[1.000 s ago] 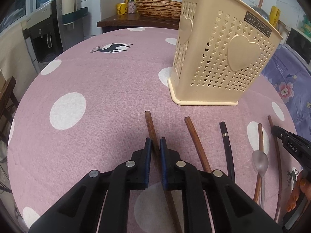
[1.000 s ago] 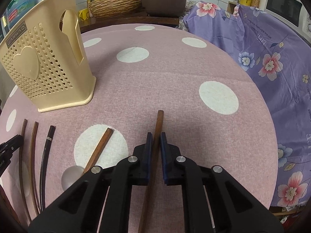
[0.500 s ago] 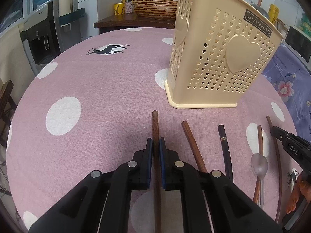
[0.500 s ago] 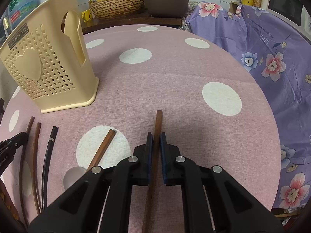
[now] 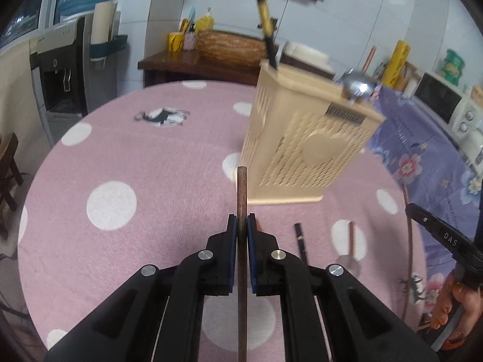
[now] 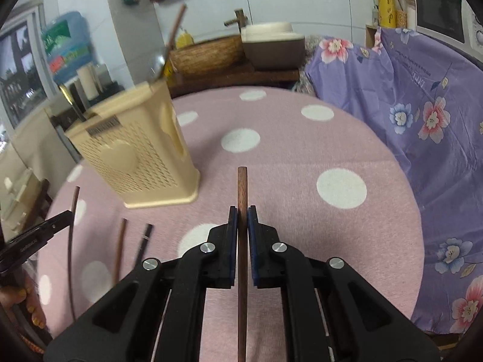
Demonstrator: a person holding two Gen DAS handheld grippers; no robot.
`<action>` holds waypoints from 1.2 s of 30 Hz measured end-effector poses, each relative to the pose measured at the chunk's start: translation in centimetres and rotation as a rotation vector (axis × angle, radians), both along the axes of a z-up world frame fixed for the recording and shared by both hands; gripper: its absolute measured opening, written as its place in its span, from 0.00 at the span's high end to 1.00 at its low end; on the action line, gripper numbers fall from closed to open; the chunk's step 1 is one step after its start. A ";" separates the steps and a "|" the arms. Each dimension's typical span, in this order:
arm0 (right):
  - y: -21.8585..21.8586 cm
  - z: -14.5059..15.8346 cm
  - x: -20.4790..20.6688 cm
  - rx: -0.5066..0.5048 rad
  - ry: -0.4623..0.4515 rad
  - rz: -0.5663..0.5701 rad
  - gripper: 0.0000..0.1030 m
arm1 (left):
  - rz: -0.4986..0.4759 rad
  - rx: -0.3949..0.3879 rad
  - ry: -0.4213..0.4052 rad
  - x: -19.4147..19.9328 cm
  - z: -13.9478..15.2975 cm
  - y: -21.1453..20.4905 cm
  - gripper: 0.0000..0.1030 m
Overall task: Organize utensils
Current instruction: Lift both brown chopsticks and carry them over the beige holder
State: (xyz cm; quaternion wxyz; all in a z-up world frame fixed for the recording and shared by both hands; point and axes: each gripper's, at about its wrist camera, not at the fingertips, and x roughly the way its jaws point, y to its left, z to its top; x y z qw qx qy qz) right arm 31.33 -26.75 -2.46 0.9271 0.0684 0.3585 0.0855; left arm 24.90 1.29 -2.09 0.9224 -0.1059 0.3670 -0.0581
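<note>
Above the round table under its pink cloth with white dots (image 5: 126, 163), the left gripper (image 5: 242, 226) is clamped tight on a dark brown wooden chopstick (image 5: 242, 193) and the right gripper (image 6: 242, 220) on a second brown wooden chopstick (image 6: 242, 190), each stick lying along the jaw line with its end jutting forward, probably so it can be tipped into the cream perforated plastic utensil holder with heart panels (image 5: 305, 138). That holder stands upright on the cloth ahead, already carrying a metal spoon (image 5: 357, 86), while a black chopstick (image 5: 300, 238) and thin brown sticks (image 6: 120, 247) lie loose near its base, awaiting collection.
</note>
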 end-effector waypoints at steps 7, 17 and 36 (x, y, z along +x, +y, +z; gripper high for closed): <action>-1.2 6.0 -3.5 0.029 -0.153 0.036 0.93 | -0.013 -0.001 -0.120 -1.8 4.9 1.2 0.92; -0.6 9.2 -5.5 0.032 -0.213 0.083 0.93 | -0.005 0.005 -0.180 -2.7 7.1 2.0 0.93; 1.1 15.9 -3.8 0.068 -0.280 0.160 0.93 | -0.039 -0.017 -0.305 -2.6 13.5 2.0 0.93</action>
